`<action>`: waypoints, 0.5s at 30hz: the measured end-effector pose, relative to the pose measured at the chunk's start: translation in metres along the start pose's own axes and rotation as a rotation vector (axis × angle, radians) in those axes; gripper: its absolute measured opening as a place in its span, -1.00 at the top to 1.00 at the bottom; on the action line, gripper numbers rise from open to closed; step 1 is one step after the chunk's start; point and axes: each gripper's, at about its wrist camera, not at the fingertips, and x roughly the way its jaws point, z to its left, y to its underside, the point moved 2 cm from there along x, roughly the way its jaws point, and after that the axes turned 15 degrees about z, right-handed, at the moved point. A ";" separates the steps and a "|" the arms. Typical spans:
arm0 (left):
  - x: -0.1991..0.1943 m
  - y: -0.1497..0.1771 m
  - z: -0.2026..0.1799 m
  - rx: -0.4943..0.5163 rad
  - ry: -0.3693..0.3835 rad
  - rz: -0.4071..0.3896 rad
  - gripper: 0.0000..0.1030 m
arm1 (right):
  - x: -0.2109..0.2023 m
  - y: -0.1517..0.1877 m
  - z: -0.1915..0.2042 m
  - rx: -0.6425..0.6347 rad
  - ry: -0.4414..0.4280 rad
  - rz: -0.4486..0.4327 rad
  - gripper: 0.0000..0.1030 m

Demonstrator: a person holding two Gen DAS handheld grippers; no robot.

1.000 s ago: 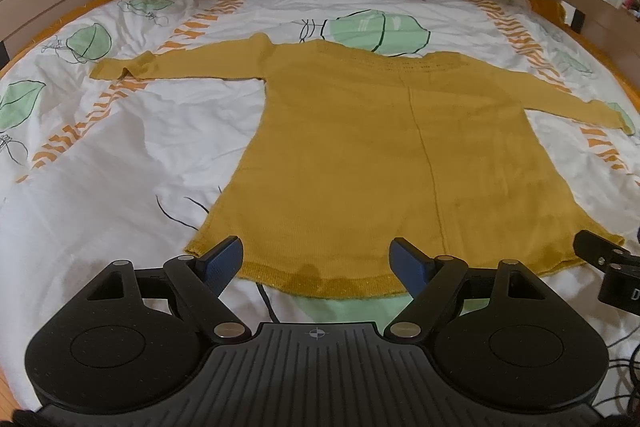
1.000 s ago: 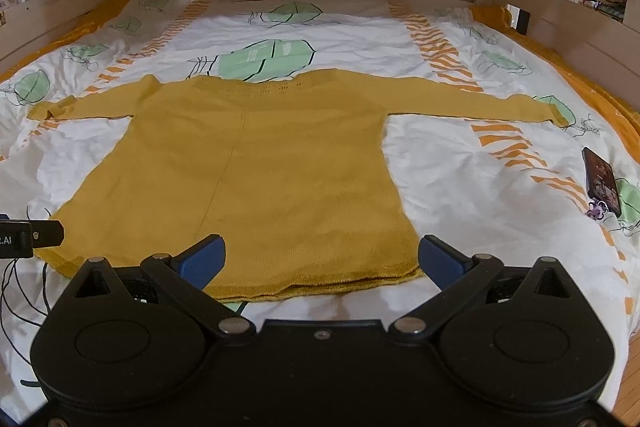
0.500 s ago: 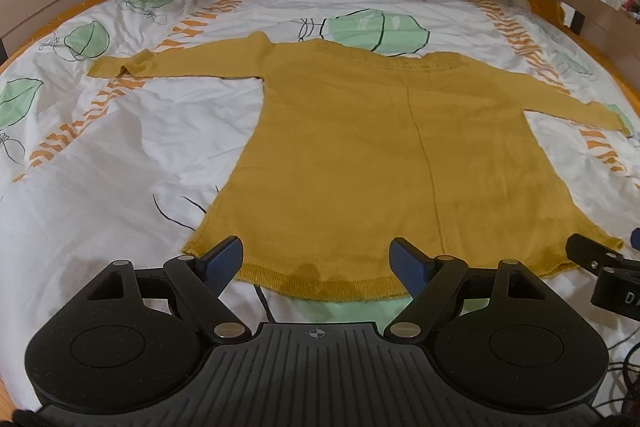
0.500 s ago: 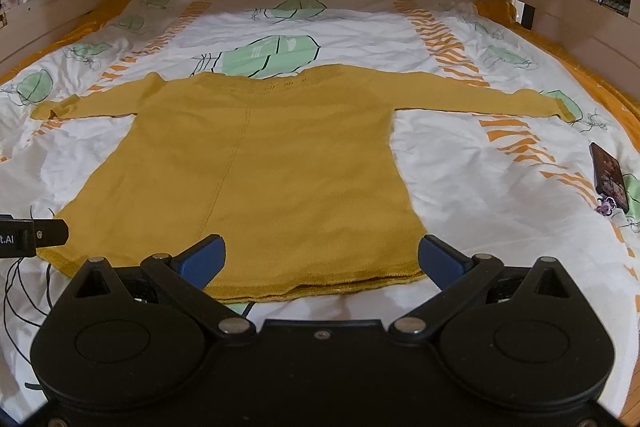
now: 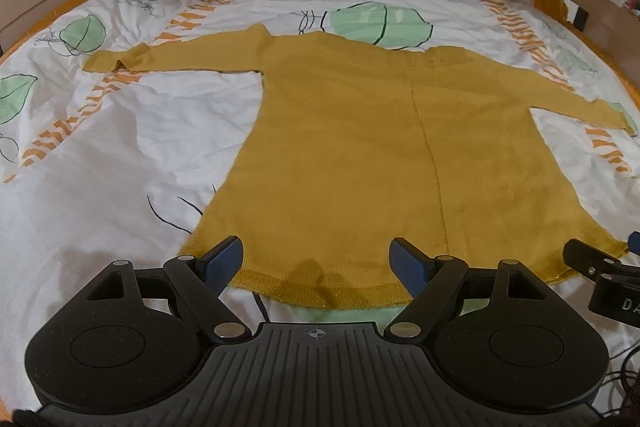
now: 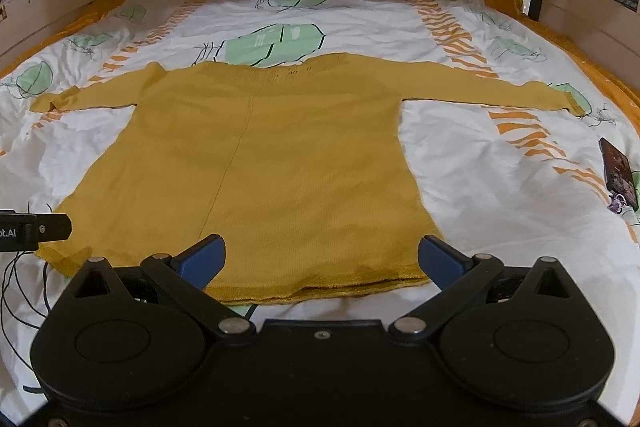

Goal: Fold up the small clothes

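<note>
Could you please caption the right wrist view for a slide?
Open right hand-held gripper at the hem of a yellow sweater spread flat on a bed.

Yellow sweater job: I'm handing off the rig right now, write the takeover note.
Left claw: open, empty, over the hem's left part.
Right claw: open, empty, over the hem's right part.
Yellow sweater: flat on the leaf-print bedsheet, both sleeves spread out, hem nearest the claws.
Phone: on the sheet at the right, apart from the sweater.
Done: sweater laid out.
Left: every fold; nothing gripped yet.
</note>
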 end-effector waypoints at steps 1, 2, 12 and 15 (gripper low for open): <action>0.001 -0.001 0.000 -0.001 0.001 0.003 -0.55 | 0.001 -0.001 0.000 0.000 -0.001 0.003 -0.98; 0.002 -0.002 0.001 -0.001 0.001 0.005 -0.55 | 0.002 -0.001 0.000 0.001 -0.001 0.006 -0.98; 0.008 -0.018 0.001 0.004 0.007 0.000 -0.55 | 0.009 -0.019 -0.005 0.021 -0.059 0.037 -0.98; 0.010 -0.029 0.001 0.008 0.008 -0.008 -0.55 | 0.012 -0.031 -0.009 0.029 -0.075 0.036 -0.98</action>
